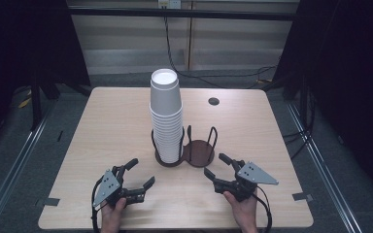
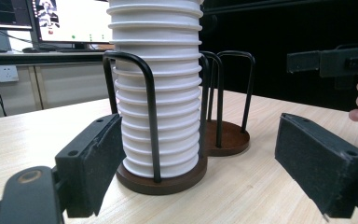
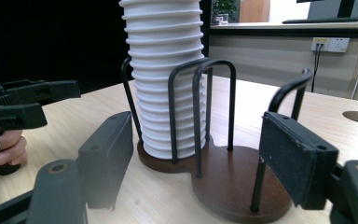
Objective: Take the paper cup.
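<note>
With both the left gripper (image 1: pixel 142 174) and the right gripper (image 1: pixel 215 165) holding jaws apart on nothing, short of the tall stack of white paper cups (image 1: pixel 166 116) in the left well of the wire cup holder (image 1: pixel 184 151), a careless sideways nudge at the top could tip the stack.

The cup stack (image 1: pixel 165 116) stands in the holder's left ring (image 1: pixel 169 160).

Light wood-grain bench (image 1: pixel 111 126), rounded corners. Round cable hole (image 1: pixel 213 101) near far edge, right of centre. Dark two-bay cup holder (image 1: pixel 199 153) stands mid-bench; left bay carries tall stack of white cups (image 1: pixel 166 116), right bay bare.
</note>
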`<action>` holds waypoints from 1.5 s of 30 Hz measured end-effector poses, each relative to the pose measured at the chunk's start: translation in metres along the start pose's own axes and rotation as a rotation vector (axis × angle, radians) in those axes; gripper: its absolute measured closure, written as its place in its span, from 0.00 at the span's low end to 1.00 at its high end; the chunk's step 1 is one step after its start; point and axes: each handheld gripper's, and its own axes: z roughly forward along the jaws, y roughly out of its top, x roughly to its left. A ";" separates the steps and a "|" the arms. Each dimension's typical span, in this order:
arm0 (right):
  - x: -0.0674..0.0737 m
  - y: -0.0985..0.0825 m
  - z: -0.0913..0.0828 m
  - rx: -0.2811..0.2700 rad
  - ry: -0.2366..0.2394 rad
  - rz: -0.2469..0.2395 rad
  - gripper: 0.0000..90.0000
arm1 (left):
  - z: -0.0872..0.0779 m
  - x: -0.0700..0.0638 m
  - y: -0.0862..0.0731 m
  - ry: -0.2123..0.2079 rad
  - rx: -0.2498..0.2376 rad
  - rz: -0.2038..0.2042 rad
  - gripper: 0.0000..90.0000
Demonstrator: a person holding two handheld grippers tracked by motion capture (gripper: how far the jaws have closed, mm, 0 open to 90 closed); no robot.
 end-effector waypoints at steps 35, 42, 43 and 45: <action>0.004 0.073 0.031 0.082 0.197 -0.013 0.15 | 0.000 0.000 0.000 0.004 0.001 0.000 0.17; 0.003 0.091 0.037 0.081 0.212 -0.029 0.15 | 0.000 0.000 0.000 0.003 0.001 0.000 0.17; 0.003 0.093 0.038 0.084 0.216 -0.029 0.15 | 0.000 0.000 0.000 0.003 0.001 0.000 0.17; 0.003 0.097 0.040 0.078 0.223 -0.034 0.15 | 0.000 0.000 0.000 0.003 0.001 0.000 0.17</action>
